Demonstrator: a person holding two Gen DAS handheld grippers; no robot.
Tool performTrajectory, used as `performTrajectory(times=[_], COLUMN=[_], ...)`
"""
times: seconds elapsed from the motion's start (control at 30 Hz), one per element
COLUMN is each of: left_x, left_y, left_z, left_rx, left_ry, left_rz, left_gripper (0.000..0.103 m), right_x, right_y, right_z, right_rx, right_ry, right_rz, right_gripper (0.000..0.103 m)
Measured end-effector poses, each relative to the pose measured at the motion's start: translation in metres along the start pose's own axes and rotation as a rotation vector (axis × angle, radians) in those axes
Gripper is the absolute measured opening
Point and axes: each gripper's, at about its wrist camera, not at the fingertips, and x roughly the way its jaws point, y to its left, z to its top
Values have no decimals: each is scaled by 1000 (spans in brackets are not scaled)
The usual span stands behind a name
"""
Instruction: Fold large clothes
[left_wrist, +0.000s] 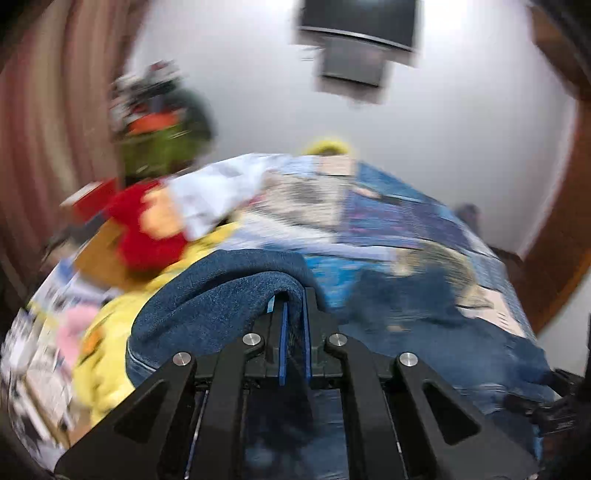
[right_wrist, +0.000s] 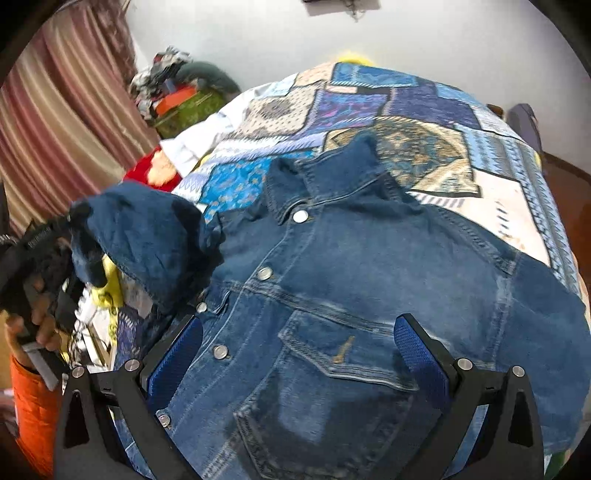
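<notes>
Item: denim jacket (right_wrist: 332, 280), dark blue, metal snap buttons down the placket, flap chest pocket. It lay front up on the bed (right_wrist: 491, 206), collar toward the far wall, hem toward the right wrist camera. One sleeve (right_wrist: 147, 236) was raised off the bed at the jacket's left side, apart from the body panel and folded over itself.

Left gripper (left_wrist: 293, 314): jaws narrow, pinched on a thick fold of the sleeve (left_wrist: 221, 295), cloth draped over both blue pads. In the right wrist view the same tool (right_wrist: 51, 251) showed at the jacket's left edge, gripped by a bare hand (right_wrist: 37, 317) with an orange cuff below it.

Right gripper (right_wrist: 295, 354): jaws wide, one blue pad on either side of the chest pocket (right_wrist: 347, 354), above the jacket's lower front. Contact with the cloth could not be told.

Bed cover: patchwork quilt in blues, creams and tans, lying beneath the jacket and reaching beyond its collar.

Left of the jacket: red plush toy (right_wrist: 155, 170), yellow cloth (right_wrist: 107, 288), white cloth (right_wrist: 192, 147). Farther left and beyond: heap of clothes (right_wrist: 177, 92) on a green bag, striped pink curtain (right_wrist: 66, 122).

Beyond the collar: white wall, dark screen (left_wrist: 358, 22) mounted high on it; left wrist view blurred
</notes>
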Motion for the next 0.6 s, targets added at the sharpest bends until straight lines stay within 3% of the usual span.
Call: performTrajectory(times=[0.17,0.23,0.33,0.4,0.47,0.6], left_x=[39,67,90,83,71,53], left_y=[-94,-129,-151,-155,-144,-111], left_z=[-28,-57,-91,-106,-108,-96], left_rx=[174,244,303,315,308,228], left_ry=[131,257,386,414,422,385], left_rz=[-159,-209,-243,-256,-272,-310], left_gripper=[6,6,6,7,17,50], right_x=[-21,-28,-34,-36,-36,-29], right_y=[-29,-41,-53,-57,-57,-42], right_z=[-4,-7,-13,-16,-17,-11], right_rx=[28,45,56,51,37,-11], right_ry=[-25,-22,-16,-11,-4,3], right_rz=[-59,-77,-99,-111,-124,-134], right_gripper=[103,103,103,103,103,103])
